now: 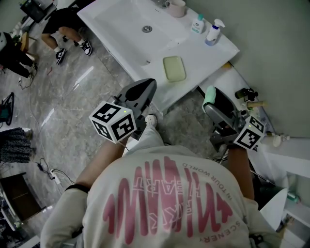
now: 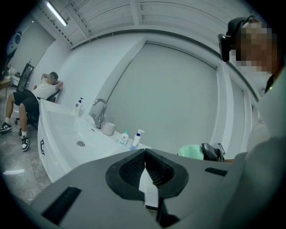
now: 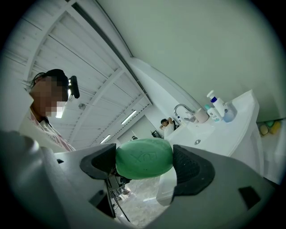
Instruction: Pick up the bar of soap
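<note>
Head view first: shows the right tongs (image 1: pixel 209 100) clamped on the green bar of soap (image 1: pixel 209 94), up in the air, off the white counter (image 1: pixel 208 54) and just past its near edge. Shows the left tongs (image 1: pixel 147 87) too, pressed together with nothing in them, pointing at the counter edge near a pale green pad (image 1: pixel 174 68). Farther back, shows a blue bottle (image 1: pixel 213 33), a small white bottle (image 1: pixel 197 24) and a cup (image 1: pixel 175 7) beside the sink (image 1: pixel 121 22). Left gripper view next: shows the two jaws touching tip to tip, empty, with the sink, a tap (image 2: pixel 99 114) and the bottles beyond, and the green soap off to the right. Right gripper view last: shows the soap squeezed between the two dark pads, held by its two ends, with a stamped mark facing the camera. Looks picked up already. Probably light and hard, but smooth and round, so likely slippery, more so if wet. Little to grip on at the round ends; safer across the flatter long sides. Best with a firm, even squeeze, not too hard, or could pop out or get dented.
</note>
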`<act>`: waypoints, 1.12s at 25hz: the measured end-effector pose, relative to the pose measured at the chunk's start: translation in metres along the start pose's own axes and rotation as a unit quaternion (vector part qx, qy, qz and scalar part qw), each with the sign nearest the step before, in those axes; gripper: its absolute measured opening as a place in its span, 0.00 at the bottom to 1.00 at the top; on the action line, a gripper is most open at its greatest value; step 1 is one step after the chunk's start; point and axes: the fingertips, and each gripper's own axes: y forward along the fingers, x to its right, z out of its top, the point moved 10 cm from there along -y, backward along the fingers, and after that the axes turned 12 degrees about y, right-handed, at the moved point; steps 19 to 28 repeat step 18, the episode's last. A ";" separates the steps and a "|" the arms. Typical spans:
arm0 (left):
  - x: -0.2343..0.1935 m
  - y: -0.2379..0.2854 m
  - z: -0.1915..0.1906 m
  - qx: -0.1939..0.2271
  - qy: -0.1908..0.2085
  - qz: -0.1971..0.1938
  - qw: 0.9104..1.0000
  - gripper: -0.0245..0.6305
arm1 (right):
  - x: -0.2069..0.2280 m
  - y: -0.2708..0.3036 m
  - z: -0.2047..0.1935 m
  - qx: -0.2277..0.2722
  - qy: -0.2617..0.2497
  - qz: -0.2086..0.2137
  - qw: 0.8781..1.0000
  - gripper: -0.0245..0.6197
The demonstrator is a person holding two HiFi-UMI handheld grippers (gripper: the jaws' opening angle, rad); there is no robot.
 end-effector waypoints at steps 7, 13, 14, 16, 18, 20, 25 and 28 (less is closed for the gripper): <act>0.001 -0.003 0.003 0.001 0.002 0.003 1.000 0.05 | 0.001 0.000 0.002 0.005 0.000 -0.002 1.000 0.66; -0.002 0.003 -0.001 -0.005 -0.003 0.004 1.000 0.05 | 0.005 0.002 0.003 -0.004 -0.004 0.000 1.000 0.66; -0.003 0.004 -0.002 -0.005 -0.004 0.004 1.000 0.05 | 0.006 0.003 0.004 -0.004 -0.004 0.000 1.000 0.66; -0.006 0.004 -0.002 -0.006 -0.004 0.004 1.000 0.05 | 0.008 0.006 0.004 -0.002 -0.001 0.001 1.000 0.66; -0.009 0.004 -0.002 -0.007 -0.005 0.004 1.000 0.05 | 0.009 0.008 0.005 0.001 0.000 0.001 1.000 0.66; -0.009 0.004 -0.002 -0.007 -0.005 0.004 1.000 0.05 | 0.009 0.008 0.005 0.001 0.000 0.001 1.000 0.66; -0.009 0.004 -0.002 -0.007 -0.005 0.004 1.000 0.05 | 0.009 0.008 0.005 0.001 0.000 0.001 1.000 0.66; -0.009 0.004 -0.002 -0.007 -0.005 0.004 1.000 0.05 | 0.009 0.008 0.005 0.001 0.000 0.001 1.000 0.66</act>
